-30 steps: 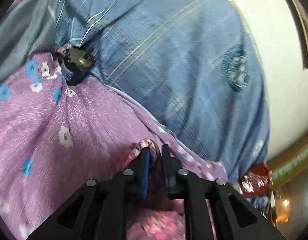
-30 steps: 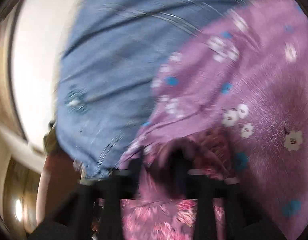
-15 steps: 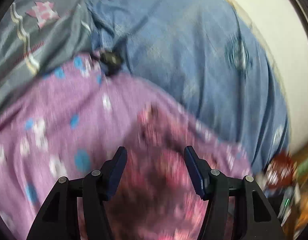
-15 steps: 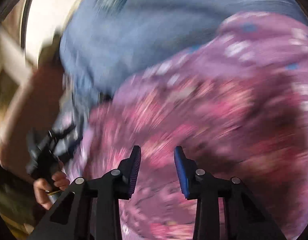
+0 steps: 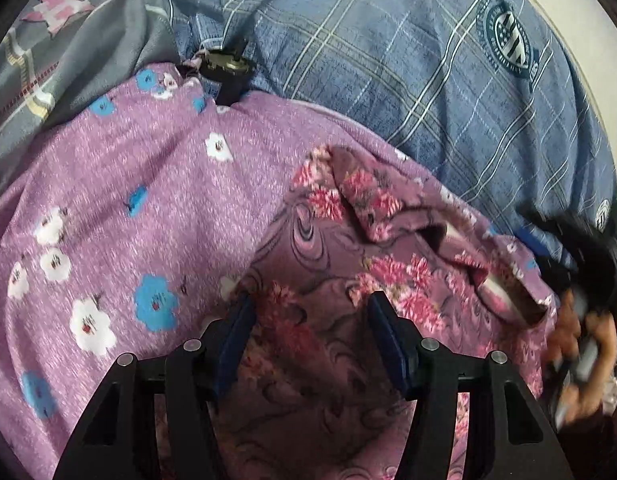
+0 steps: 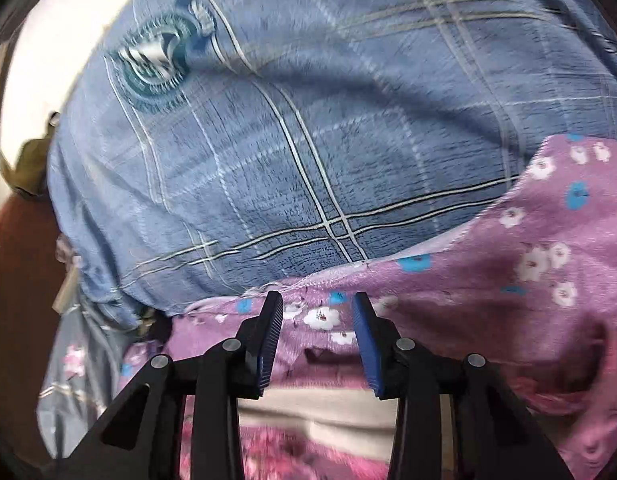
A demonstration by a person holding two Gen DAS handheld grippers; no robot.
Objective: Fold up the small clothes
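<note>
Left wrist, floral garment (image 5: 348,264) under parted hand-held gripper (image 5: 308,320)

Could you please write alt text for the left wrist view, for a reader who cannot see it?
The left gripper hovers open over a dark pink floral garment lying crumpled on a purple flowered cloth. Blue plaid bedding lies beyond, with a black plug at its edge.

Bed under me, covered by a blue plaid sheet (image 5: 448,92) with a round crest print. Lilac flowered cloth (image 5: 120,216) spread on it; grey patterned fabric (image 5: 48,60) bunched at its far-left edge. Black plug (image 5: 224,76) lies where they meet.
</note>
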